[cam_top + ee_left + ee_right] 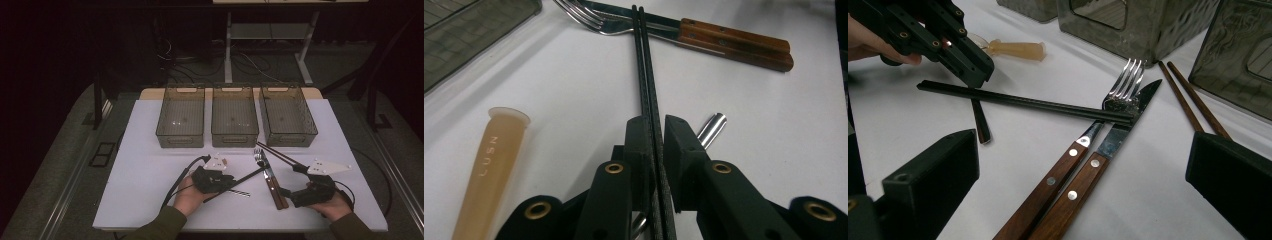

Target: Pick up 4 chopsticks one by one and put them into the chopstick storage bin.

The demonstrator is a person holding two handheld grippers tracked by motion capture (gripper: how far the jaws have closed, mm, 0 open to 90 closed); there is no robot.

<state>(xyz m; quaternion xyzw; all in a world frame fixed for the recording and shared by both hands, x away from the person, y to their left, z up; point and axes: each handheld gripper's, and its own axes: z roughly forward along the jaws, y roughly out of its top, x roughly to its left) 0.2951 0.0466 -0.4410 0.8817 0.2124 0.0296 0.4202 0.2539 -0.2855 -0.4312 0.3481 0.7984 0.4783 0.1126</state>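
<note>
Bench (150, 170) surface is flat, matte and white; we take the fork (258, 158) near its middle as our landmark. Beyond the fork stand three smoked, translucent plastic bins (235, 122) in a row, rectangular, with textured walls and cut-out handles.

Our left gripper (654, 127) sits to the left of the fork, with its jaws clamped on the pair of black chopsticks (648, 90) near one end. The chopsticks are slim, straight and finely textured; they lie side by side on the bench, and their far tips rest across the fork and the knife (1120, 130) beside it. Our right gripper (287, 192) waits to the right of the fork's handle, jaws wide apart and holding nothing.

We judge the step in hand to be the pick-up of the black chopsticks, with the grip just made and the lift not yet begun. The next move calls for a level lift that keeps both sticks together and clears the fork tines, then a carry toward a bin.

Fork and knife have polished steel heads and riveted brown wooden handles. Brown wooden chopsticks (1193, 107) lie just right of the fork. A shiny metal handle (711, 131) lies under the left jaws, and a pale amber rubbery piece (489, 170) lies further left.
</note>
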